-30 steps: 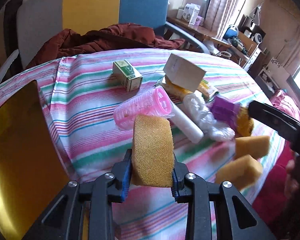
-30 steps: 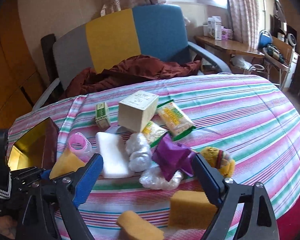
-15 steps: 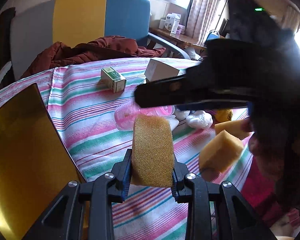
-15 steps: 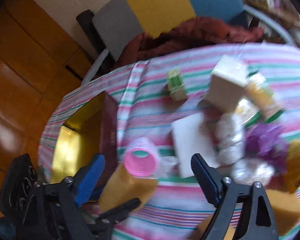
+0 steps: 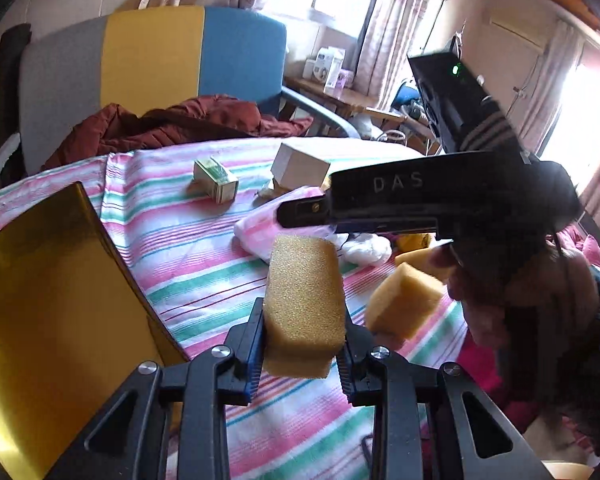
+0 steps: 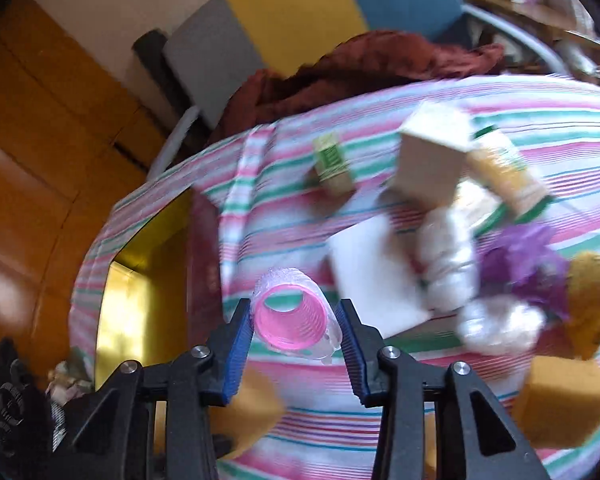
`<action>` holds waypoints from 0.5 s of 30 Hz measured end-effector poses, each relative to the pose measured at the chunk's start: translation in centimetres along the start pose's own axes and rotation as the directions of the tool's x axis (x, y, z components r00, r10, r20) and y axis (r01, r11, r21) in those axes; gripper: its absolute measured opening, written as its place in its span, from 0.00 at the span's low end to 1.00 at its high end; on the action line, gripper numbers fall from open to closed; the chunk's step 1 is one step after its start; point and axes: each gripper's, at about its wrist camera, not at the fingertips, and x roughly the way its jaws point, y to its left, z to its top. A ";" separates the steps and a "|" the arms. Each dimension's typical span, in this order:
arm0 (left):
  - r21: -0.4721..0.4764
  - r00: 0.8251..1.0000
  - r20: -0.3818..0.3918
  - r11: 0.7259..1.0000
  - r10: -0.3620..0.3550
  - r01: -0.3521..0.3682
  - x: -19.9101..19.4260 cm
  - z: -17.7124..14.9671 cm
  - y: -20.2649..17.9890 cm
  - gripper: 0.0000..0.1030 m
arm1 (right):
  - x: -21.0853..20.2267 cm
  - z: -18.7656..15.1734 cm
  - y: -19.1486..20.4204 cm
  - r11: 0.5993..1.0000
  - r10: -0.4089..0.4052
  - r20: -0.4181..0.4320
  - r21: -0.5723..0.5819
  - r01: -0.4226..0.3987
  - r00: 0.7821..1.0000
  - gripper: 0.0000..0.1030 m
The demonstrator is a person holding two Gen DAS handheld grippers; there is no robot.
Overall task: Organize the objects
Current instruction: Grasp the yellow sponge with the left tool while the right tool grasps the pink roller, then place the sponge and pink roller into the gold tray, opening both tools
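Left gripper (image 5: pixel 302 354), nearest in its own view: fingers clamped on 1 yellow sponge (image 5: pixel 304 296) at its lower end, the block standing upright above the desk (image 5: pixel 204 264). The sponge looks light, soft and compressible; a grip across its narrow sides, as here, should hold without slipping, though it squashes at the pads.

Right gripper (image 6: pixel 296 346): fingers closing around the pink hair roller (image 6: pixel 294 314), 1 blue pad at each side of the tube, its open end toward the camera. Contact on both sides appears made or all but made; the view is blurred. The roller is judged light, hollow and springy, with a ridged wall; grip across the middle of the barrel, moderate force, or it may deform or pop out.

To the left, the gold-lined box (image 5: pixel 52 312) sits open at the desk edge, a likely receptacle. Further right lie 2 loose sponges (image 5: pixel 406 300). Beyond them, a white carton (image 5: pixel 300 166) and a small green box (image 5: pixel 216 178).
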 end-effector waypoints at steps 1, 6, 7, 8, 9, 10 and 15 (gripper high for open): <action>-0.014 1.000 0.010 1.000 -0.003 0.003 -0.6 0.1 0.3 0.30 | -0.4 0.1 0.0 1.000 -0.007 0.010 -0.003 0.007 1.000 0.41; -0.077 0.994 0.087 0.995 0.066 -0.059 -5.6 0.1 2.7 0.30 | -2.3 0.1 1.9 0.999 0.021 0.046 -0.044 -0.019 0.999 0.41; -0.100 0.990 0.102 0.991 0.100 -0.090 -6.7 -0.1 3.6 0.30 | -2.1 0.0 2.8 0.998 0.035 0.045 -0.054 -0.033 0.998 0.41; -0.124 0.985 0.113 0.985 0.132 -0.118 -7.9 -0.4 4.6 0.31 | -1.8 0.0 3.8 0.996 0.053 0.039 -0.074 -0.050 0.998 0.41; -0.144 0.980 0.119 0.979 0.158 -0.141 -8.7 -0.8 5.6 0.31 | -1.6 -0.1 4.9 0.994 0.067 0.033 -0.093 -0.063 0.997 0.41; -0.170 0.974 0.122 0.971 0.191 -0.169 -9.7 -1.3 6.6 0.31 | -1.3 -0.3 5.9 0.991 0.080 0.026 -0.109 -0.076 0.996 0.41; -0.267 0.928 0.071 0.903 0.366 -0.336 -13.5 -4.6 11.4 0.32 | 1.2 -1.4 11.7 0.969 0.156 -0.048 -0.187 -0.162 0.987 0.41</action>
